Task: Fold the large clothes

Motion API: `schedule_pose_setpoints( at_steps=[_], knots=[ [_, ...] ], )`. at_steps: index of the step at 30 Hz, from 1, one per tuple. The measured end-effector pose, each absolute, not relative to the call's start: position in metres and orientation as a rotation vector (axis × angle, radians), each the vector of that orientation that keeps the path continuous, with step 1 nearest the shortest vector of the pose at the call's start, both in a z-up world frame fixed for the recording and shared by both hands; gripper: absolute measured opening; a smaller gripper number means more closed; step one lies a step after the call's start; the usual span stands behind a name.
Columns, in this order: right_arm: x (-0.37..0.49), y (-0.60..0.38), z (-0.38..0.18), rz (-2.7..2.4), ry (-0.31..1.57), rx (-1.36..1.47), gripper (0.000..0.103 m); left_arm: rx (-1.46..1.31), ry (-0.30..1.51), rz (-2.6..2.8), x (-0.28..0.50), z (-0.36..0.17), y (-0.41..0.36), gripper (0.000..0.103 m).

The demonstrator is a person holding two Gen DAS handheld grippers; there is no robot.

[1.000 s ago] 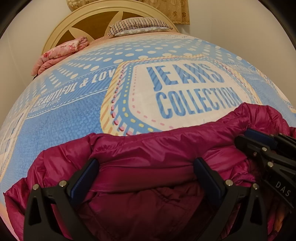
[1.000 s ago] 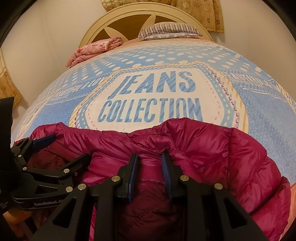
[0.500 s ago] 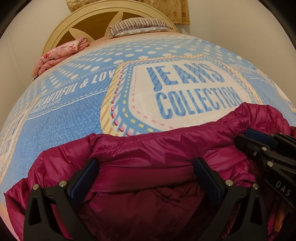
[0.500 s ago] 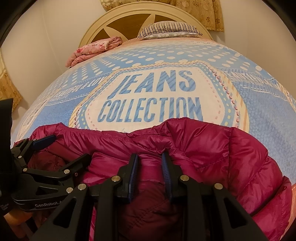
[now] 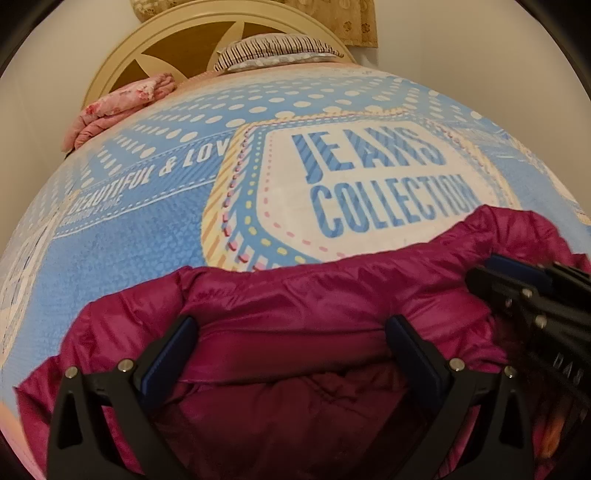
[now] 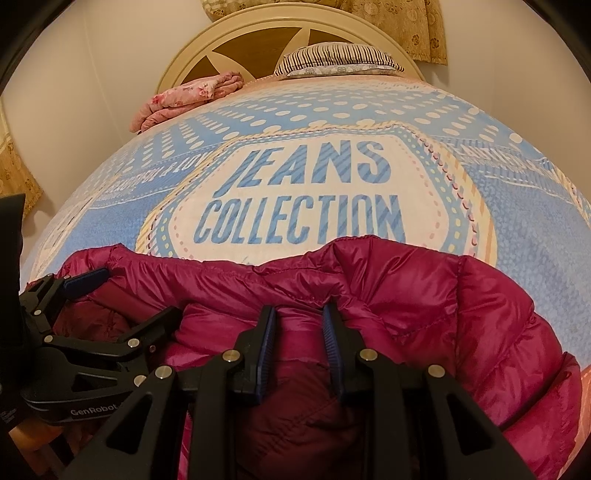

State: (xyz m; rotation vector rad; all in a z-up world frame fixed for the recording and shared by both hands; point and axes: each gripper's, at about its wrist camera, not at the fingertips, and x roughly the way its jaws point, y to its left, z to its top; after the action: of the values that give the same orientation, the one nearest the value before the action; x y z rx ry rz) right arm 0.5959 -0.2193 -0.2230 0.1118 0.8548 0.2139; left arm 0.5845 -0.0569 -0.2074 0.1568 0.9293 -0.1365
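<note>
- Beyond everything in the left wrist view, a blue bedspread (image 5: 155, 236) printed "JEANS COLLECTION" is seen across a bed, closed off by a cream headboard (image 5: 122, 48) against a pale wall.
- A striped pillow (image 5: 273, 50) is set at the headboard's foot, and a folded pink floral blanket (image 5: 118, 110) is laid just left of the pillow.
- A magenta puffer jacket (image 5: 314, 302) is spread at the bedspread's near edge, partly over the lettering.
- The left tongs (image 5: 291, 350) are held wide apart, and a flat band of the jacket is spanned between the blue pads; whether it is pressed cannot be told.
- In the right wrist view, the same bedspread (image 6: 535, 229) and headboard (image 6: 369, 22) are shown.
- The right tongs (image 6: 299, 343) are drawn close together and clamped on a raised fold of the jacket (image 6: 461, 306), near the jacket's far edge.
- The left tongs (image 6: 122, 295) are seen low on the left, on the jacket.
</note>
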Motion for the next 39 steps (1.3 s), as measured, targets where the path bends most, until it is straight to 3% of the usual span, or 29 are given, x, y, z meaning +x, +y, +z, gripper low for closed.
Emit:
schedule_pose_setpoints(
  at_steps=[3, 4, 5, 7, 15, 23, 30, 39],
  knots=[
    [0.585, -0.231, -0.208, 0.249, 0.849, 0.145, 0.033, 0.193, 0.883, -0.116, 0.563, -0.183, -0.051, 0.103],
    [0.574, -0.237, -0.198, 0.251, 0.82, 0.165, 0.043, 0.185, 0.85, -0.118, 0.549, -0.17, -0.046, 0.103],
    [0.562, -0.243, -0.189, 0.248, 0.793, 0.173, 0.06, 0.173, 0.812, -0.143, 0.531, -0.156, -0.039, 0.103],
    [0.536, -0.257, -0.174, 0.234, 0.747, 0.182, 0.076, 0.166, 0.758, -0.16, 0.498, -0.138, -0.024, 0.103],
    [0.398, -0.334, -0.162, 0.233, 0.846, 0.251, 0.076, 0.146, 0.615, -0.182, 0.332, -0.096, 0.039, 0.103],
    [0.238, -0.374, -0.187, 0.213, 0.897, 0.262, 0.076, 0.126, 0.714, -0.096, 0.187, -0.149, 0.09, 0.103],
    [0.147, -0.383, -0.216, 0.179, 0.953, 0.322, 0.076, -0.061, 0.805, -0.118, 0.124, -0.183, 0.11, 0.103],
    [0.1, -0.372, -0.229, 0.217, 0.935, 0.38, 0.076, -0.138, 0.879, -0.165, 0.122, -0.212, 0.102, 0.103]
  ],
)
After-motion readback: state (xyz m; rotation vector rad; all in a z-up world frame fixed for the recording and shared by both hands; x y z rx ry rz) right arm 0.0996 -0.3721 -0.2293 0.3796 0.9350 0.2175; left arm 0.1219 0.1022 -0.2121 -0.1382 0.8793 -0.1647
